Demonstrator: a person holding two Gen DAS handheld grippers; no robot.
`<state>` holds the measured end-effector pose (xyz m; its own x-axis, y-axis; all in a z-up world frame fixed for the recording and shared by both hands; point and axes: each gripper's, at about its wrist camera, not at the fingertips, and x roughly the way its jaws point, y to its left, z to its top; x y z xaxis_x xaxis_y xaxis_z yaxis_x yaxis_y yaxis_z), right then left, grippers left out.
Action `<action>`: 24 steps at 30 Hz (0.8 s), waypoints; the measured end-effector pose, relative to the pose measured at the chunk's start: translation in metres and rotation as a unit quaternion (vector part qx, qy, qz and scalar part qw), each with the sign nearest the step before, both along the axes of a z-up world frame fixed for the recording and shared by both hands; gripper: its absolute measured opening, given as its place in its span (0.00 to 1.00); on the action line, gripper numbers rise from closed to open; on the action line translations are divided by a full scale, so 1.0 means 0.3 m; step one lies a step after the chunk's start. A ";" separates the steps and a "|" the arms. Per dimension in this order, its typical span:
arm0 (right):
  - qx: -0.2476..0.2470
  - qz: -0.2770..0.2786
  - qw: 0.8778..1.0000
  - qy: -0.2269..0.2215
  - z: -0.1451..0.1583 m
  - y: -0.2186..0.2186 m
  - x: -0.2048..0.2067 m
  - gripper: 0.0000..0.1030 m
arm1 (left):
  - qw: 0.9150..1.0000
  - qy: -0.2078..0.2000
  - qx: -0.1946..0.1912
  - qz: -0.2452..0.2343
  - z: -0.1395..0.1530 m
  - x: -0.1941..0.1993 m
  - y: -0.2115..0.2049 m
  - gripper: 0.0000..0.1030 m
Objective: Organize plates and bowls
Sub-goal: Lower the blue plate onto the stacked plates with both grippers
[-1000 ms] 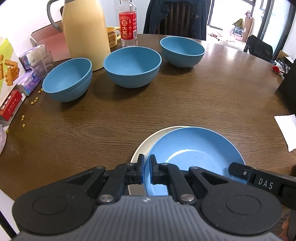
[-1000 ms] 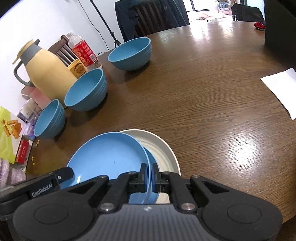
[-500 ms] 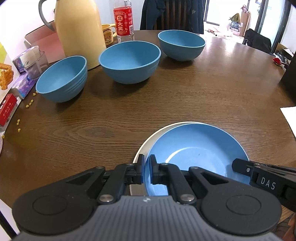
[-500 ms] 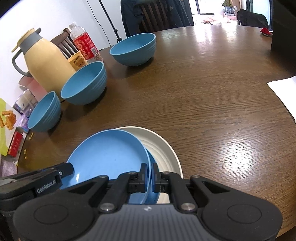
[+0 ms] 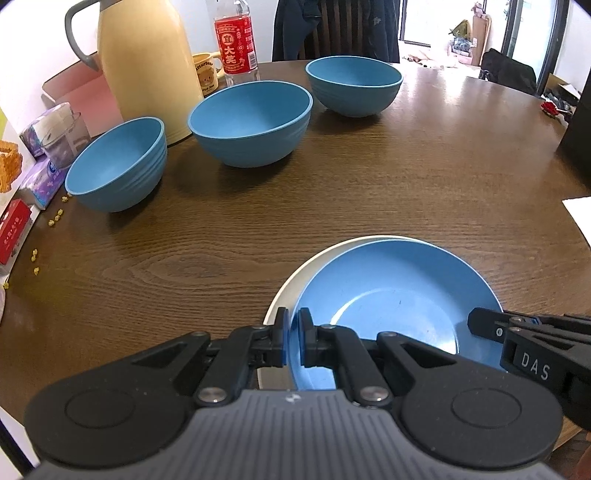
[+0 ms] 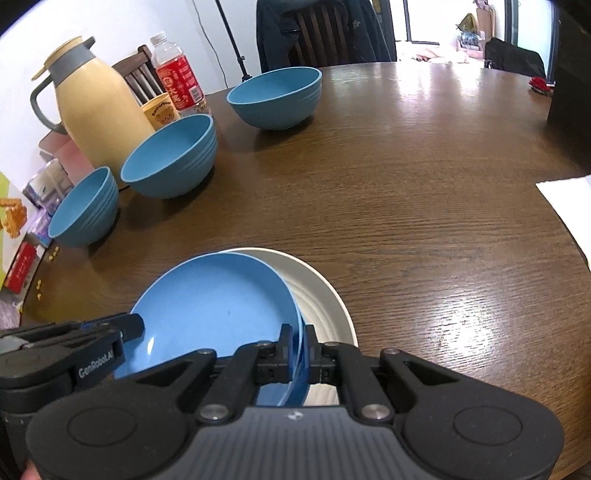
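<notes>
A blue plate [image 5: 399, 299] [image 6: 218, 306] sits over a white plate [image 5: 291, 284] [image 6: 317, 295] near the table's front edge. My left gripper [image 5: 292, 325] is shut on the blue plate's left rim. My right gripper [image 6: 297, 341] is shut on its right rim. Each gripper shows at the side of the other's view. Three blue bowls stand in a row further back: a small one [image 5: 118, 162] [image 6: 83, 206] at the left, a large one [image 5: 251, 122] [image 6: 171, 155] in the middle, and another [image 5: 352, 85] [image 6: 275, 96] at the far right.
A yellow thermos jug [image 5: 147, 62] [image 6: 99, 110], a red-labelled bottle [image 5: 236, 44], and a yellow mug [image 5: 205, 72] stand behind the bowls. Boxes and tissue packs [image 5: 40, 177] line the left edge. White paper [image 6: 569, 203] lies at the right edge. A chair [image 6: 325, 33] with a jacket stands behind the brown wooden table [image 5: 406, 177].
Both grippers have rolled slightly while keeping their hold on the blue plate. The plate has shifted a little over the white plate.
</notes>
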<state>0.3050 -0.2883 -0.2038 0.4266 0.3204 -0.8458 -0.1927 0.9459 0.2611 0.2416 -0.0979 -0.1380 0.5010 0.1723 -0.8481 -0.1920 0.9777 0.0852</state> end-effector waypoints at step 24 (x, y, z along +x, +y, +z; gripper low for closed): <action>-0.002 0.001 1.000 -0.001 -0.005 -0.005 0.005 0.12 | 1.000 0.009 -0.004 -0.004 -0.027 -0.003 0.009 0.08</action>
